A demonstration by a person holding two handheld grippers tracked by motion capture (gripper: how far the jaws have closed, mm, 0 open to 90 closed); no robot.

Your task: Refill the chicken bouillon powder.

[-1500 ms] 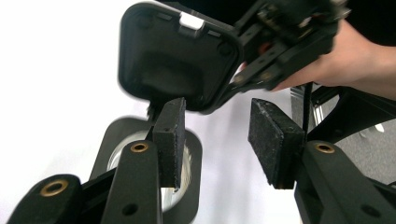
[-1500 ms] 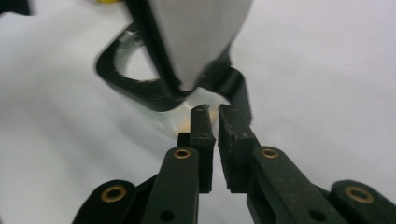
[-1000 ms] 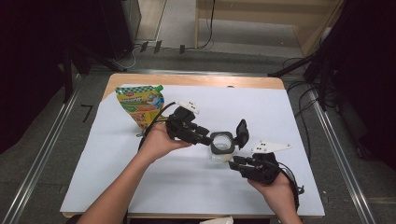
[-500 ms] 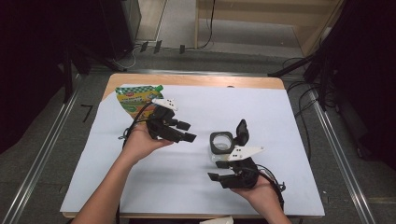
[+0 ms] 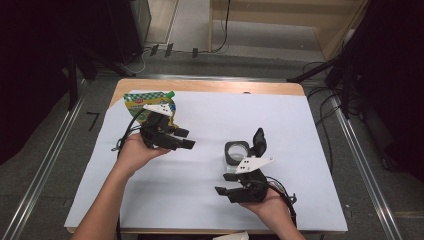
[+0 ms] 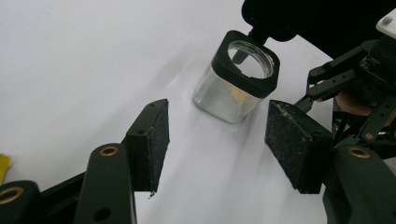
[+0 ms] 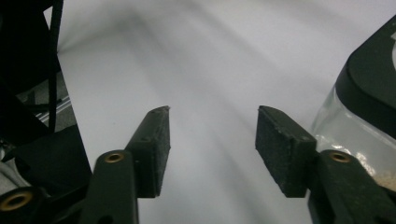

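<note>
A small clear square jar [image 5: 235,152] with a black collar stands on the white sheet, its black flip lid [image 5: 259,140] swung up and open. Something pale lies in its bottom. My left gripper [image 5: 186,139] is held to the jar's left, pointing at it from a short way off. Its jaws have just been opening and hold nothing. In the left gripper view the jar [image 6: 238,79] stands beyond the left gripper [image 6: 219,107]. My right gripper [image 5: 224,194] is just in front of the jar, pointing left. Its jaws have just been opening with nothing between them. In the right gripper view the jar [image 7: 359,107] is beside the right gripper [image 7: 215,112].
A green and yellow pouch [image 5: 145,101] lies at the back left of the table, just behind the left hand. The white sheet [image 5: 210,115] covers most of the wooden table. Cables trail from both grippers. Metal rails run along the floor on either side.
Both grippers have drawn away from the jar and opened wider. The left one went left toward the pouch, the right one back toward the front edge. The jar stays put, lid open.
</note>
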